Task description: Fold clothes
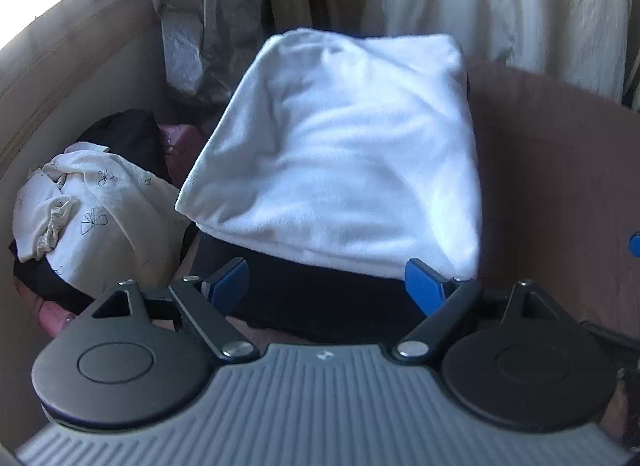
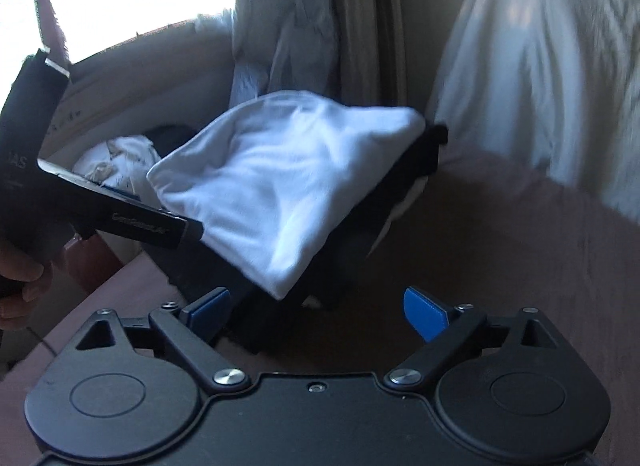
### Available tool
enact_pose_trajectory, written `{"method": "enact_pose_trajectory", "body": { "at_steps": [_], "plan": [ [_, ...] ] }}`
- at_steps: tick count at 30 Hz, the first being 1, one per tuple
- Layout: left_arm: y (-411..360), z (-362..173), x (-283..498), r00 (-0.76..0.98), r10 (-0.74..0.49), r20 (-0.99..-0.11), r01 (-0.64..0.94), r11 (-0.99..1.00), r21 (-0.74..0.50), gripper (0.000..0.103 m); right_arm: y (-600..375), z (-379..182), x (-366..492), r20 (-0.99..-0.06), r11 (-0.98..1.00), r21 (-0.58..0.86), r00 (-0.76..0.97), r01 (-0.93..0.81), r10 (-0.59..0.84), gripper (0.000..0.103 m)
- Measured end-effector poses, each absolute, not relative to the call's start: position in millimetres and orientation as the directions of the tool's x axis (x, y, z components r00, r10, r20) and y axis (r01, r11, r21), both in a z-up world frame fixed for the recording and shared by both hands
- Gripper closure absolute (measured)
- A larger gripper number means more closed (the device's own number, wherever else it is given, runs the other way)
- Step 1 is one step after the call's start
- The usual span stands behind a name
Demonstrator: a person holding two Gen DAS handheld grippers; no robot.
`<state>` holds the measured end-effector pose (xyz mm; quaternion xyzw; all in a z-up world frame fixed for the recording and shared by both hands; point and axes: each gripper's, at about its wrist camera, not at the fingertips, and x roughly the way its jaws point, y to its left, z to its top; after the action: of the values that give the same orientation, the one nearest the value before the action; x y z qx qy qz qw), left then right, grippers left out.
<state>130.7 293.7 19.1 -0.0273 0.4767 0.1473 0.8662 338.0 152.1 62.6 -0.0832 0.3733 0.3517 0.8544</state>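
A folded white garment (image 1: pixel 340 153) lies on top of a stack of dark folded clothes (image 1: pixel 320 314) on a brown surface (image 1: pixel 544 169). My left gripper (image 1: pixel 326 284) stands open just short of the stack's near edge, with nothing between its blue pads (image 1: pixel 424 286). In the right wrist view the same white garment (image 2: pixel 280 185) rests on the dark stack (image 2: pixel 360 225). My right gripper (image 2: pixel 320 310) is open too, a little back from the stack and holding nothing. The left gripper's black body (image 2: pixel 120 217) and the hand holding it (image 2: pixel 20 282) show at the left.
A loose pile of clothes, a white flower-printed piece (image 1: pixel 96 209) over dark fabric (image 1: pixel 120 133), lies left of the stack against a beige wall (image 1: pixel 60 77). Crinkled plastic (image 1: pixel 200 33) and a white draped cloth (image 1: pixel 500 5) stand behind. Bare brown surface runs to the right (image 2: pixel 500 246).
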Motion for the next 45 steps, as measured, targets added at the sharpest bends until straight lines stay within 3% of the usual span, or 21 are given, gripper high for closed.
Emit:
{"method": "enact_pose_trajectory", "body": {
  "at_steps": [10, 16, 19, 22, 26, 33, 38, 45],
  "plan": [
    [310.4, 35.1, 156.0, 0.415, 0.267, -0.87, -0.332, 0.935, 0.129, 0.015, 169.4, 71.8, 369.2, -0.782, 0.808, 0.086, 0.463, -0.583, 0.417, 0.007],
    [311.4, 34.0, 142.7, 0.441, 0.299, -0.847, -0.418, 0.903, 0.1, 0.01, 145.3, 70.7, 363.4, -0.763, 0.822, 0.13, 0.474, -0.554, 0.44, 0.007],
    [304.2, 20.2, 133.4, 0.369, 0.381, -0.848, -0.473, 0.862, 0.182, 0.01, 133.4, 71.0, 350.6, -0.752, 0.82, 0.133, 0.481, -0.557, 0.45, 0.007],
    [291.9, 17.0, 119.3, 0.344, 0.454, -0.822, -0.492, 0.833, 0.254, 0.01, 121.2, 73.3, 337.1, -0.743, 0.805, 0.158, 0.468, -0.571, 0.478, 0.007],
    [268.8, 27.7, 86.5, 0.42, 0.434, -0.797, -0.495, 0.846, 0.199, 0.006, 105.6, 74.1, 317.7, -0.722, 0.797, 0.168, 0.478, -0.581, 0.501, 0.007],
    [203.9, 44.3, 32.8, 0.513, 0.517, -0.685, -0.478, 0.835, 0.273, 0.0, 73.4, 69.1, 285.7, -0.707, 0.798, 0.171, 0.492, -0.578, 0.508, 0.007],
    [165.5, 42.0, -1.4, 0.598, 0.471, -0.648, -0.428, 0.872, 0.239, 0.0, 40.5, 58.3, 260.7, -0.687, 0.788, 0.209, 0.487, -0.579, 0.539, 0.007],
    [148.5, 2.6, -21.3, 0.62, 0.365, -0.695, -0.395, 0.91, 0.126, 0.0, 33.2, 47.6, 232.3, -0.679, 0.799, 0.132, 0.534, -0.587, 0.504, 0.007]
  ]
}}
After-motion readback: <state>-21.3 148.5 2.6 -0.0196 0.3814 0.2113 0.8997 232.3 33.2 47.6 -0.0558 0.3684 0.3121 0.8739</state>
